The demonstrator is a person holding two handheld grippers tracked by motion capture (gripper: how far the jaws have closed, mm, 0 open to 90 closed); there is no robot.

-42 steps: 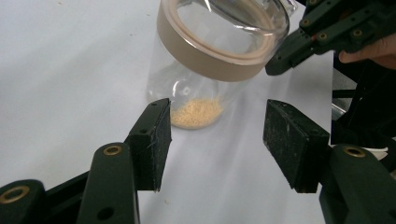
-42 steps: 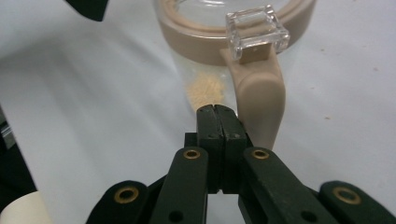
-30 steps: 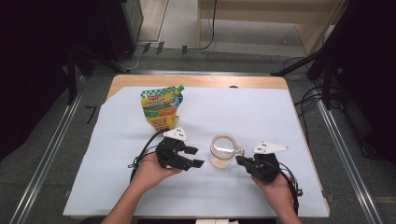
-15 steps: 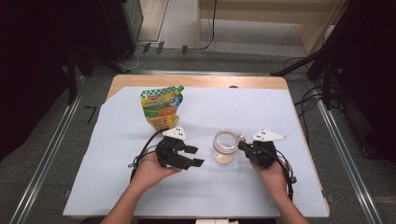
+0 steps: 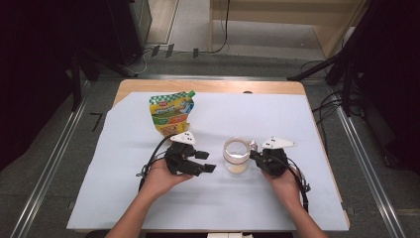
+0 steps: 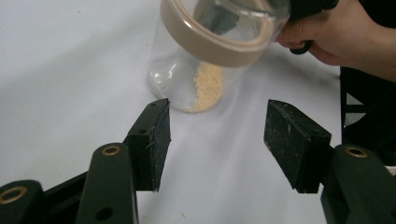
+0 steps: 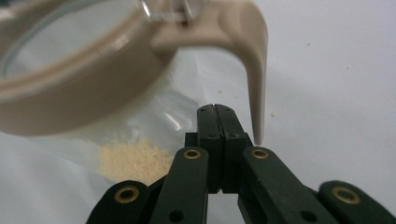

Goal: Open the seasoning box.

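Two grippers sit low over a white sheet [image 5: 124, 198] on the table. Farthest left and toward the back lies a yellow-green pouch [image 5: 171, 113], flat on the sheet. Just in front of it, the left gripper [image 5: 207, 162] points at the jar with its jaws apart and nothing between them. The glass jar [image 5: 236, 154], with a beige rim and a little pale powder, stands between the grippers. Close beside the jar's beige handle [image 7: 254, 70], the right gripper [image 5: 253, 155] has its jaws pressed together, holding nothing.
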